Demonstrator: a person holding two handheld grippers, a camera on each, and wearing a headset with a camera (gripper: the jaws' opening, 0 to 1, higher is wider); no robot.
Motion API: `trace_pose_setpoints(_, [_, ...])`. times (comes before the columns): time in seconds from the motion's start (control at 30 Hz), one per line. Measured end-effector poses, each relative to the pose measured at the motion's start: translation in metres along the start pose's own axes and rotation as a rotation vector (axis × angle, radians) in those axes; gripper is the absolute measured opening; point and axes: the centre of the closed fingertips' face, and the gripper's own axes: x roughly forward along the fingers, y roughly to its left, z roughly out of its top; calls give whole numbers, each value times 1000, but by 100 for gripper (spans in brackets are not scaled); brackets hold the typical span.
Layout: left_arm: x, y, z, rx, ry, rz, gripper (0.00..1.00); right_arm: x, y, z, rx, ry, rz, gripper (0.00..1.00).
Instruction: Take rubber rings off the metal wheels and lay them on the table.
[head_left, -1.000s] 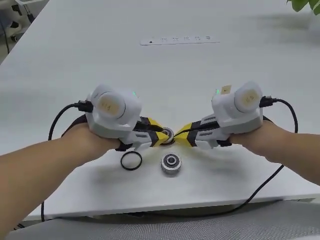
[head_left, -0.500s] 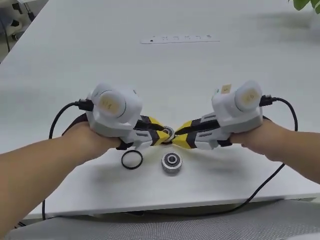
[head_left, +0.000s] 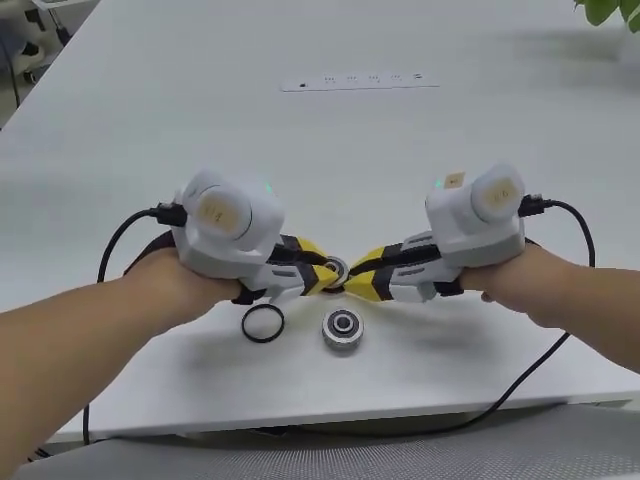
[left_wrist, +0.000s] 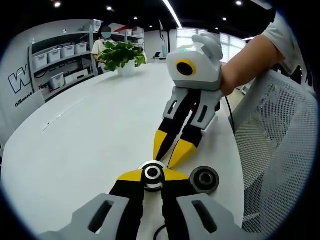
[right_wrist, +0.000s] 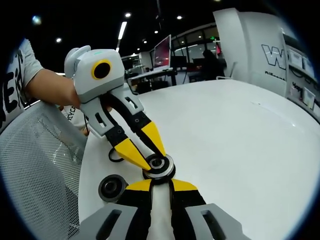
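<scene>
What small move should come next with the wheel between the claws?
Probably hold the metal wheel steady in the left claw and pull the right claw away to peel its dark rim off: both claws grip that wheel above the table, where one rubber ring lies.

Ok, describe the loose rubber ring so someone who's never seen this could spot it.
On the white table, look near the front edge, just beside the left claw. The rubber ring lies flat there, left of a metal wheel. It is a thin, empty black hoop, while the wheel is thick and silver with a dark hub.
</scene>
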Motion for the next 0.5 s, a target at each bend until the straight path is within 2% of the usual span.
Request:
trace_pose_setpoints(0.13, [0, 0, 0, -2, 0, 1, 8, 0, 0, -1, 18, -2, 3, 8])
trace_pose_setpoints(0.2, [0, 0, 0, -2, 0, 2, 8, 1, 4, -1, 29, -1, 24, 5])
trace_pose_setpoints(0.23, [0, 1, 0, -2, 0, 2, 8, 1, 1, -1, 23, -2, 11, 5])
trace_pose_setpoints(0.5, [0, 0, 0, 0, 2, 4, 8, 0, 1, -2, 34, -4, 11, 3])
